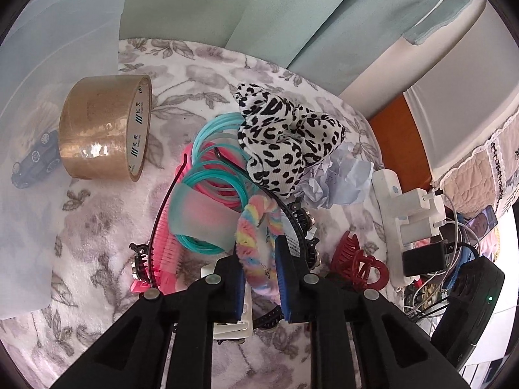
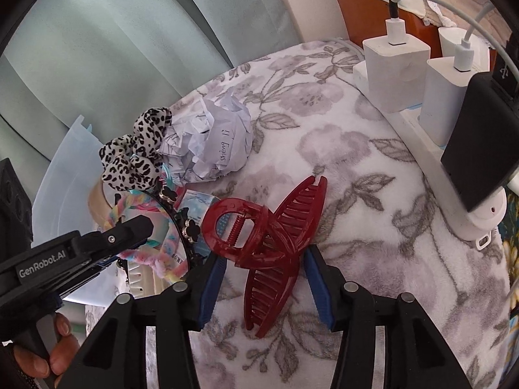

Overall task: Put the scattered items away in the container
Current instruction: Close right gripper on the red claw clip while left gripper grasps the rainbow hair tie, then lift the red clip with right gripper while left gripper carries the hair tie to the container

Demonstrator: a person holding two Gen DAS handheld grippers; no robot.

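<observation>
My left gripper is shut on a fluffy rainbow hair band that lies over a pile of hair items. In the pile are turquoise and pink rings, a pink comb, a black headband and a leopard-print scrunchie. Crumpled paper lies behind them. In the right wrist view my right gripper stands open around a dark red claw clip, which rests on the floral blanket. The left gripper shows there too, clamped on the rainbow hair band.
A translucent pale-blue container stands at the left with a toy car showing through its wall. A roll of brown tape stands beside it. A white power strip with chargers and cables lines the right edge. A hand grips the left tool.
</observation>
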